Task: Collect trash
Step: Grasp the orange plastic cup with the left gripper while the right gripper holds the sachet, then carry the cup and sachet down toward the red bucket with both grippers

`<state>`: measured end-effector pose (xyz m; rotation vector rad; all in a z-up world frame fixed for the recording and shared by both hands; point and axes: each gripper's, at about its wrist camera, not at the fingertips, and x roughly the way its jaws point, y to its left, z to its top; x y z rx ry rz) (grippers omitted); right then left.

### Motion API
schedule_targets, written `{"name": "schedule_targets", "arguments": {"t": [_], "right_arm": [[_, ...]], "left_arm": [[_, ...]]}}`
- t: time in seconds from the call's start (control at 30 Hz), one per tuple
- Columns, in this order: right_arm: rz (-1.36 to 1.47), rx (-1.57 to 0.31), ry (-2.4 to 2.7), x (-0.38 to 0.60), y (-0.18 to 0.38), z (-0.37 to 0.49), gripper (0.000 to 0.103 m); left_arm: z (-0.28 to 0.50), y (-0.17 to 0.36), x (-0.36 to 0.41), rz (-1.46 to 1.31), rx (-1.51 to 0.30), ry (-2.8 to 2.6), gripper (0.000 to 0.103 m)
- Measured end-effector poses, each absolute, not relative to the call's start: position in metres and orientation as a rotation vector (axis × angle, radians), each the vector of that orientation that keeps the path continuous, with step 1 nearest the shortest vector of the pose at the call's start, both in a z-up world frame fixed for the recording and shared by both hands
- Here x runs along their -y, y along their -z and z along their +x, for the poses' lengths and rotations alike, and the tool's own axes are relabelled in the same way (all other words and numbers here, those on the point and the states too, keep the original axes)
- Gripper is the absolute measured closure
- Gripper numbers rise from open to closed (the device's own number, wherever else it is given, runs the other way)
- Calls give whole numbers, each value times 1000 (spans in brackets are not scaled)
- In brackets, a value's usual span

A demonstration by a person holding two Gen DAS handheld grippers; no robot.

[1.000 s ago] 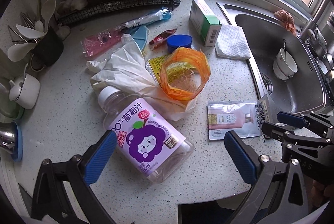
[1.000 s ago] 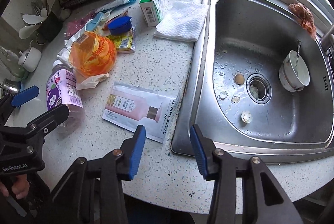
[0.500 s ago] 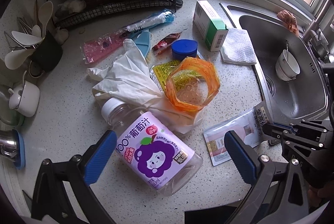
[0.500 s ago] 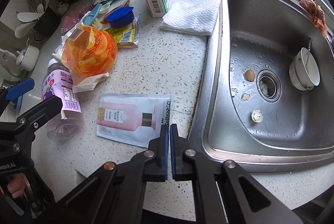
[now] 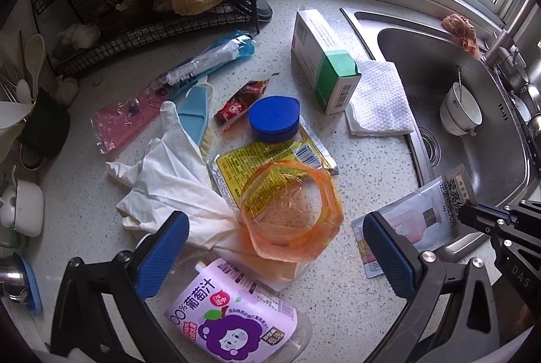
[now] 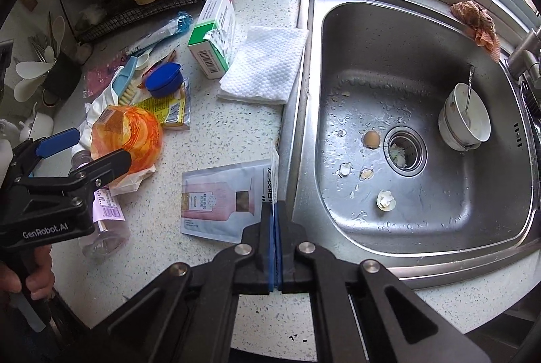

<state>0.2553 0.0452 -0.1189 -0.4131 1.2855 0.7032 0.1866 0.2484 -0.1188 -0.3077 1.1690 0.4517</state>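
Observation:
A pink-and-white sachet point(image 6: 219, 200) lies on the speckled counter beside the sink. My right gripper point(image 6: 274, 211) is shut on its right edge, which stands lifted off the counter; the same pinch shows in the left wrist view on the sachet point(image 5: 416, 221). My left gripper point(image 5: 274, 227) is open and empty, hovering over an orange plastic cup point(image 5: 287, 211) and a grape juice bottle point(image 5: 233, 315). Around them lie a white glove point(image 5: 169, 173), a yellow wrapper point(image 5: 270, 156), a blue lid point(image 5: 274, 119) and a red packet point(image 5: 241, 101).
A green-and-white box point(image 5: 321, 58) and a folded paper towel point(image 5: 378, 99) sit by the sink rim point(image 6: 304, 92). The sink holds a bowl point(image 6: 465, 119) and eggshell bits point(image 6: 385, 200). A wire rack point(image 5: 152, 18) stands at the back, with utensil holders point(image 5: 40, 119) on the left.
My right gripper closed on the sachet's right edge and raised it. My left gripper moved forward over the bottle, closer to the orange cup.

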Motion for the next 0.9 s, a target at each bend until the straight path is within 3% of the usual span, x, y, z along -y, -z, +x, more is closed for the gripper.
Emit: {"name": "schedule_targets", "arguments": {"t": [0.17,0.3,0.43,0.9], "right_arm": [[-386,-1298,-693,-43,120,261,102],[-375,-1305,-684,-41,119,264,102],[-360,-1305,-689,-38,115,263,102],[-254,-1227,-762,-21,64,244,102]], "left_arm": [[200,123,-250,-276,-1173,-448,3],[207,129,-250,-291,-1209,-416,26],[207,136,-247,-314,-1230,-408,41],[193,82,-221,-336,-1088,-329,42]]}}
